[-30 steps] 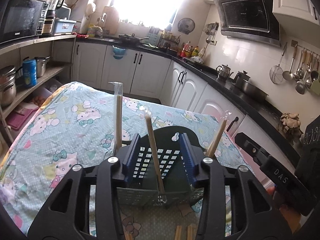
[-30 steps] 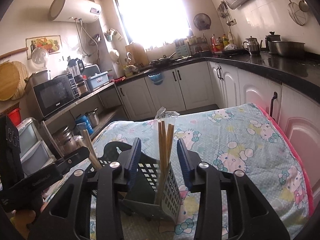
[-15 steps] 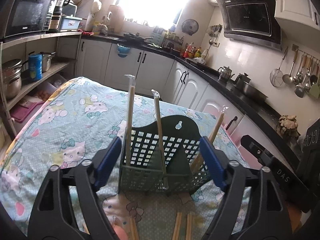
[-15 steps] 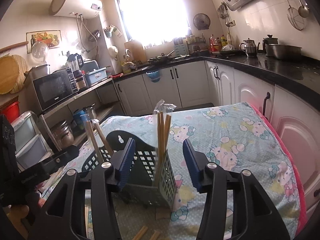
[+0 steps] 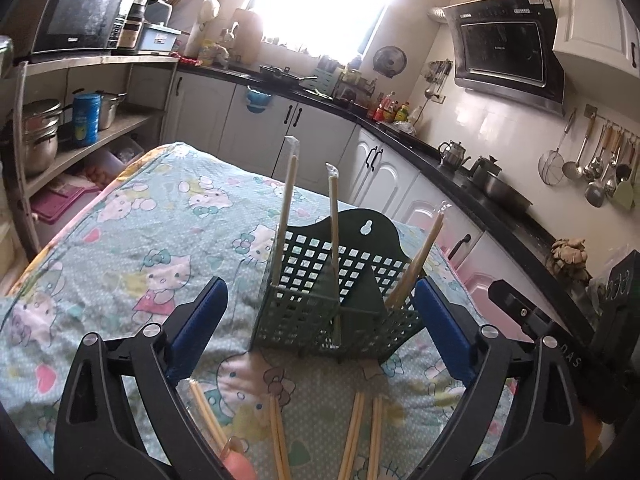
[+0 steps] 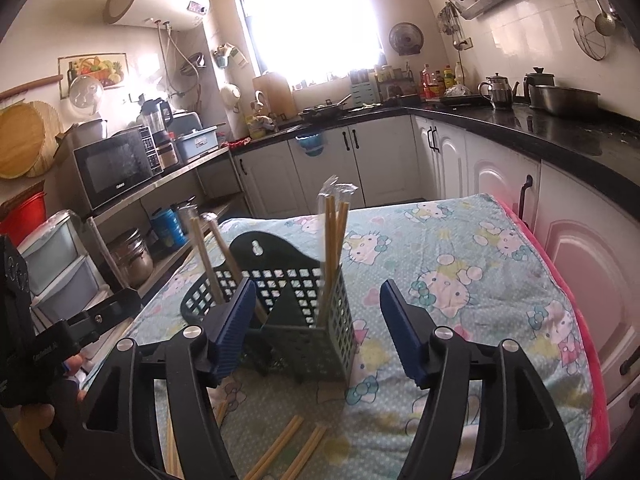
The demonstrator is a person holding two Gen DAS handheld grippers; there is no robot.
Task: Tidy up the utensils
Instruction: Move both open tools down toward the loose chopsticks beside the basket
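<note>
The table [image 5: 132, 240], under a cartoon-cat cloth, carries the holder [image 5: 336, 300], a dark green plastic lattice caddy standing upright near the middle. By its look the holder is light, rigid and easily tipped; a grip across its side walls near the base would be the steadiest.

The left gripper [image 5: 320, 320] stands wide apart, its jaws having just been opening; the holder's near wall sits between them, apart from both pads. The right gripper [image 6: 318, 322] also stands apart, its jaws likewise just opening, with the holder's right compartment between them and no pad pressing.

Wrapped chopsticks [image 5: 289, 208] stand in the holder, leaning. Loose chopsticks [image 5: 362, 432] lie on the cloth just in front of it. These are judged thin, stiff, light and prone to roll; take a pair near mid-length, jaws across the shafts.

View differences: the left wrist view shows four loose groups on the cloth and sticks in separate compartments. The right wrist view shows a bundle [image 6: 334, 236] in the right compartment, the left gripper's body at left, and fewer loose sticks.
</note>
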